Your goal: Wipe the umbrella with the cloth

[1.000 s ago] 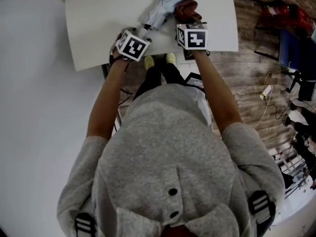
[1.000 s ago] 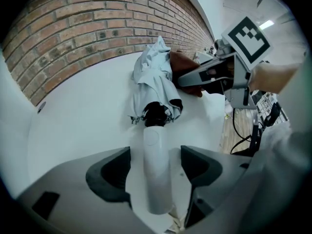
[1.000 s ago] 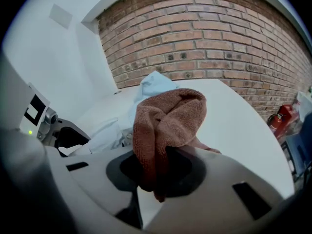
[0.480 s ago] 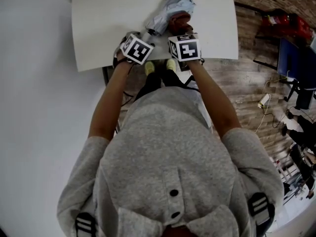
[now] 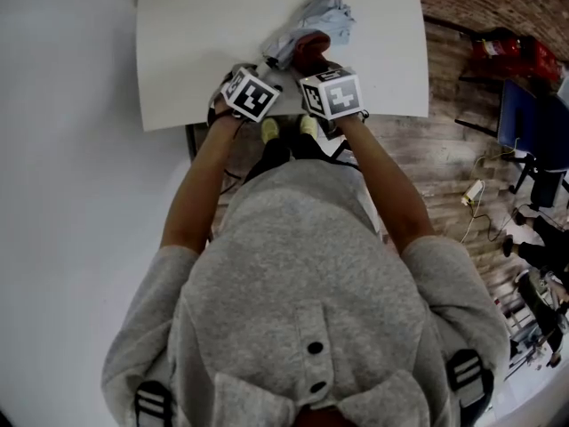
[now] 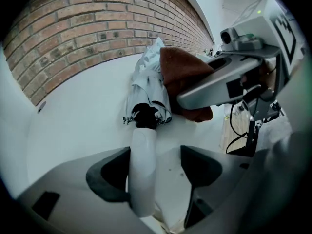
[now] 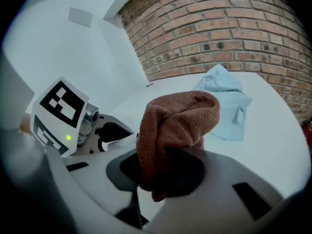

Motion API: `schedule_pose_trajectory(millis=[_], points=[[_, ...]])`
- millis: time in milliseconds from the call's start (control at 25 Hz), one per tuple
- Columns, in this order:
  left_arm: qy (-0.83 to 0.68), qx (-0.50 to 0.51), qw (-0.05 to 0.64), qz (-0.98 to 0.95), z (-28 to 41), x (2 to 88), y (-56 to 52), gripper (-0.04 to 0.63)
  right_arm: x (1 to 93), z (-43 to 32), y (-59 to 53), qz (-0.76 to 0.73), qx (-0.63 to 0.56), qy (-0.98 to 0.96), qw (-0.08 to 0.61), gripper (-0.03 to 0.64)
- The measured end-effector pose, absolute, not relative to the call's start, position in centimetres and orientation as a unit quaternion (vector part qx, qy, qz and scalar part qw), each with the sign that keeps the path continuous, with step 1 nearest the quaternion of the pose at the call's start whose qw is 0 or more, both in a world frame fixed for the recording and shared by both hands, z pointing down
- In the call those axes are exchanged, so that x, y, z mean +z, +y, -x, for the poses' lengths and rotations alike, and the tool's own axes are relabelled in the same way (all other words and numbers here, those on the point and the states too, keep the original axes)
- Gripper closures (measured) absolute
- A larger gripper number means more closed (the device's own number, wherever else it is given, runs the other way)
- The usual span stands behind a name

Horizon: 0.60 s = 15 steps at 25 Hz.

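A folded light-blue umbrella (image 5: 316, 18) lies on the white table (image 5: 196, 43), its white handle (image 6: 143, 165) pointing at me. That handle runs between the jaws of my left gripper (image 6: 155, 172) and rests against the left jaw, with a gap to the right jaw. My right gripper (image 7: 163, 179) is shut on a brown cloth (image 7: 178, 121). The cloth (image 5: 307, 50) sits on the umbrella's lower canopy (image 6: 148, 89), just past the handle. The two marker cubes sit side by side at the table's near edge.
A brick wall (image 6: 97, 28) stands behind the table. To the right, on the wooden floor (image 5: 444, 149), are cables, a red object (image 5: 516, 47) and dark furniture. My feet (image 5: 284, 127) are under the table's near edge.
The right gripper has drawn the cloth along the umbrella toward the handle and the near edge. The left gripper has stayed at the handle, so the cubes are closer together.
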<state>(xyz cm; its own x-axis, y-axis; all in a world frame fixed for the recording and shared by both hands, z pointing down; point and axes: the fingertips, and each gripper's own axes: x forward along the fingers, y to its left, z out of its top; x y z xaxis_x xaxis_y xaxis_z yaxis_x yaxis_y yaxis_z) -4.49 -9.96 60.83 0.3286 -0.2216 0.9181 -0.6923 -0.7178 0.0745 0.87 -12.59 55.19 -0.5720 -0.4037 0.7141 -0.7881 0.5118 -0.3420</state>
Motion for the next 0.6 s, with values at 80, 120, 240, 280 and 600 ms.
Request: schedule_pose_trajectory(millis=[80,120,240,280,600], points=[[-0.293,0.498,0.235,-0.782,4.7,60.9,-10.0,0.262,55.0,-0.2,-12.6,-0.344,0.34,-0.827,0.286,0.535],[-0.293,0.495,0.236,-0.783,4.8,61.0,-10.0,0.262,55.0,0.2,-12.5,-0.332,0.342,-0.832,0.284,0.535],[-0.295,0.485,0.23,-0.791,4.7,61.0,-10.2,0.267,54.5,1.7,-11.7,-0.281,0.35,-0.847,0.284,0.535],[-0.294,0.484,0.229,-0.792,4.6,61.0,-10.2,0.268,54.1,2.3,-11.3,-0.261,0.353,-0.853,0.283,0.535],[-0.291,0.482,0.229,-0.794,4.6,60.9,-10.1,0.276,51.5,4.9,-11.3,-0.142,0.373,-0.874,0.276,0.535]])
